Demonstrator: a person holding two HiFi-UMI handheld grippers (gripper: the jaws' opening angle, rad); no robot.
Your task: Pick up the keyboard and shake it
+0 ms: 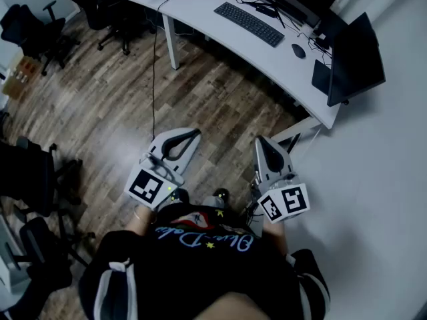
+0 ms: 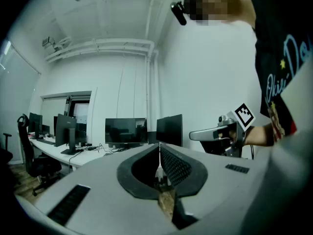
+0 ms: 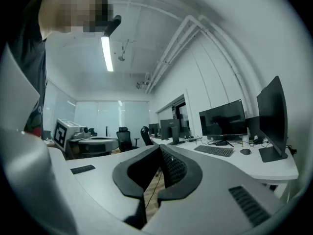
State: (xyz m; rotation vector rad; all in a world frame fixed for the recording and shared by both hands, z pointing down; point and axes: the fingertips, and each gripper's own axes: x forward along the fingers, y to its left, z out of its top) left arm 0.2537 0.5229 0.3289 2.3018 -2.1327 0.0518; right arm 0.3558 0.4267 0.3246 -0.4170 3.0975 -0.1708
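A black keyboard (image 1: 249,23) lies on the long white desk (image 1: 200,12) at the top of the head view, and it shows again as the keyboard (image 3: 214,151) in the right gripper view. Both grippers hang low over the wood floor, close to the person's body and far from the desk. My left gripper (image 1: 196,134) is shut with nothing between its jaws. My right gripper (image 1: 259,141) is shut and holds nothing too. In the left gripper view the jaw tips (image 2: 159,146) meet, as do the tips (image 3: 159,147) in the right gripper view.
A black mouse (image 1: 298,51) and monitors (image 1: 353,62) stand on the desk beside the keyboard. Office chairs (image 1: 37,29) stand at the left over the wood floor (image 1: 100,112). A white wall (image 1: 387,179) runs along the right. A cable (image 1: 154,59) hangs from the desk.
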